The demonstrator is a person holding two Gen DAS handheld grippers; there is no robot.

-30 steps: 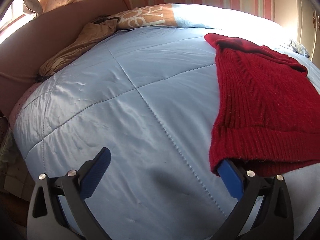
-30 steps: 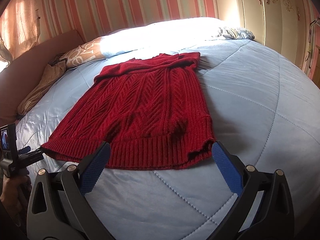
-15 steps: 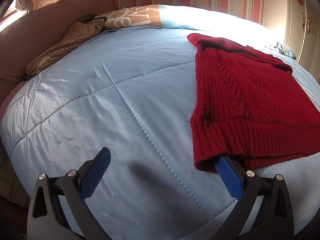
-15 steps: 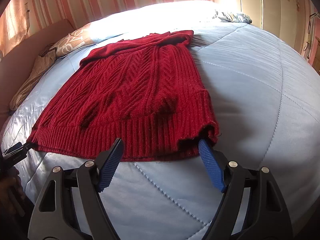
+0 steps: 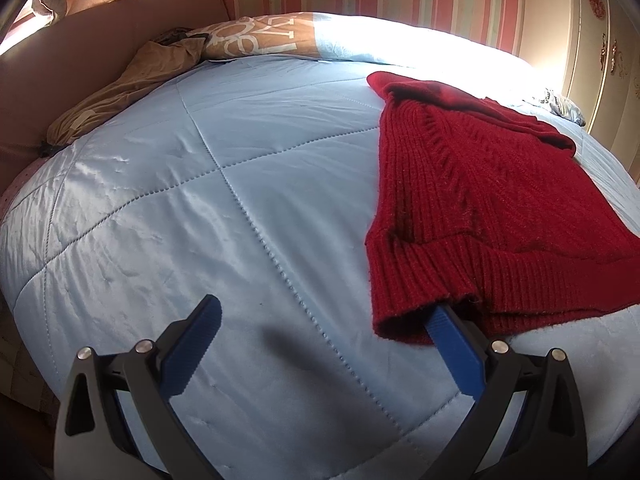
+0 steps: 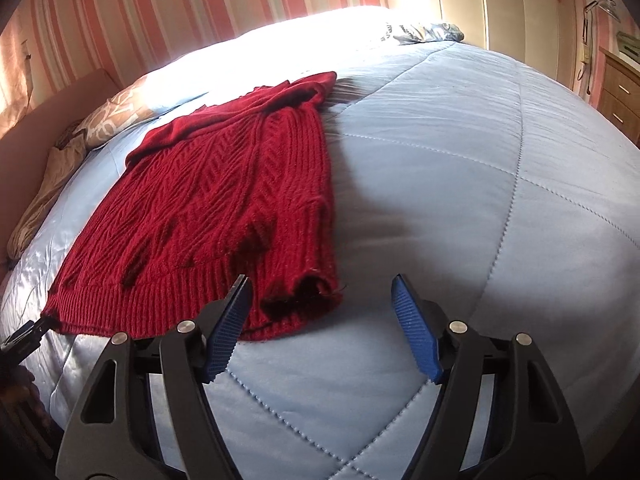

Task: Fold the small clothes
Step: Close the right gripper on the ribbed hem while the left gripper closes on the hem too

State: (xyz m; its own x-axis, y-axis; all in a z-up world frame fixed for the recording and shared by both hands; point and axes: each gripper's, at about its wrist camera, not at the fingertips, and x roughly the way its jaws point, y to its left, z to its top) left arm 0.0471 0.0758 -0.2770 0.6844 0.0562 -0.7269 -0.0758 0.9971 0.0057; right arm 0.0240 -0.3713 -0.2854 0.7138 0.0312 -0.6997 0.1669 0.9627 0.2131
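Observation:
A red cable-knit sweater (image 5: pixel 488 200) lies flat on a light blue quilted bed (image 5: pixel 200 200), hem toward me. My left gripper (image 5: pixel 324 312) is open; its right fingertip is tucked under the hem's near left corner, its left finger rests over bare quilt. In the right wrist view the sweater (image 6: pixel 224 196) lies to the left. My right gripper (image 6: pixel 320 300) is open, narrower than before; its left finger (image 6: pixel 230 320) touches the hem's right corner, its right finger is over bare quilt. The left gripper's tip (image 6: pixel 28 330) shows at the hem's far left corner.
A patterned pillow (image 5: pixel 264 36) and a tan garment (image 5: pixel 132 84) lie by the brown headboard (image 5: pixel 80 40) at the far left. A crumpled blue-grey cloth (image 6: pixel 424 32) lies at the bed's far edge. A wooden dresser (image 6: pixel 620 92) stands at right.
My right gripper has shifted right along the hem, past the corner, and narrowed its opening. My left gripper has stayed open with its right finger under the hem's left corner.

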